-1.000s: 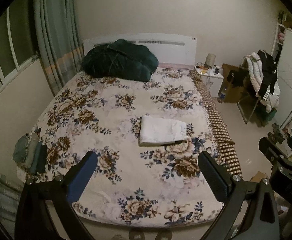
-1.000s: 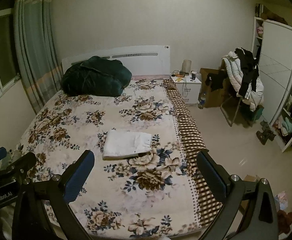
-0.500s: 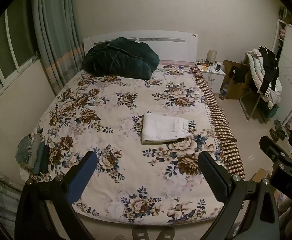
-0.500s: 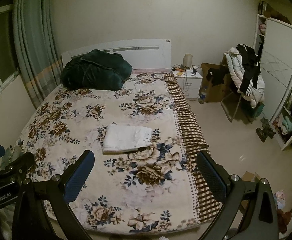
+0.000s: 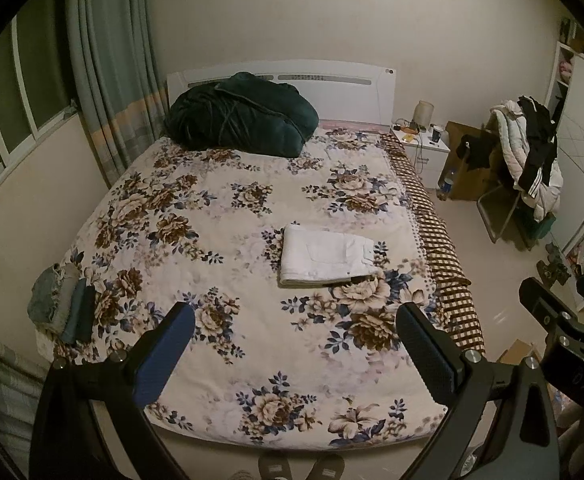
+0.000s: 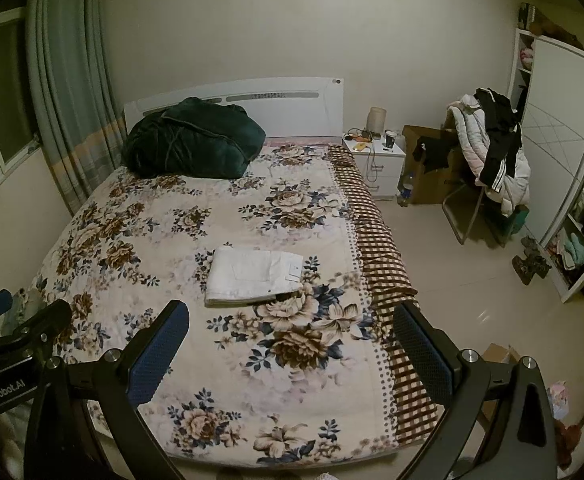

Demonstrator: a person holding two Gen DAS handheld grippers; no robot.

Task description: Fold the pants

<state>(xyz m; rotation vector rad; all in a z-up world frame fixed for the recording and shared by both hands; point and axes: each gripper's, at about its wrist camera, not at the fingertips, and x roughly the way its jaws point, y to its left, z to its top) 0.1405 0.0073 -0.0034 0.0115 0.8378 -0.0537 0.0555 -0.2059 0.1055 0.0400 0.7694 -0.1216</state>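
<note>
White pants (image 5: 325, 255) lie folded into a flat rectangle on the floral bedspread (image 5: 212, 216), right of the bed's middle; they also show in the right wrist view (image 6: 254, 276). My left gripper (image 5: 295, 332) is open and empty, held back above the foot of the bed. My right gripper (image 6: 292, 332) is open and empty, also well short of the pants. The right gripper's body shows at the right edge of the left wrist view (image 5: 563, 328), and the left gripper's body shows at the left edge of the right wrist view (image 6: 16, 340).
A dark green quilt (image 5: 244, 120) sits by the headboard. A stack of folded clothes (image 5: 62, 304) lies at the bed's left front corner. A nightstand (image 5: 423, 148), a chair piled with jackets (image 5: 527, 168) and a wardrobe (image 6: 563, 160) stand on the right. Slippers (image 5: 299, 466) are at the bed's foot.
Both grippers have drawn back and up from the bed, so more of the bed's foot and the floor shows. The pants have not moved.
</note>
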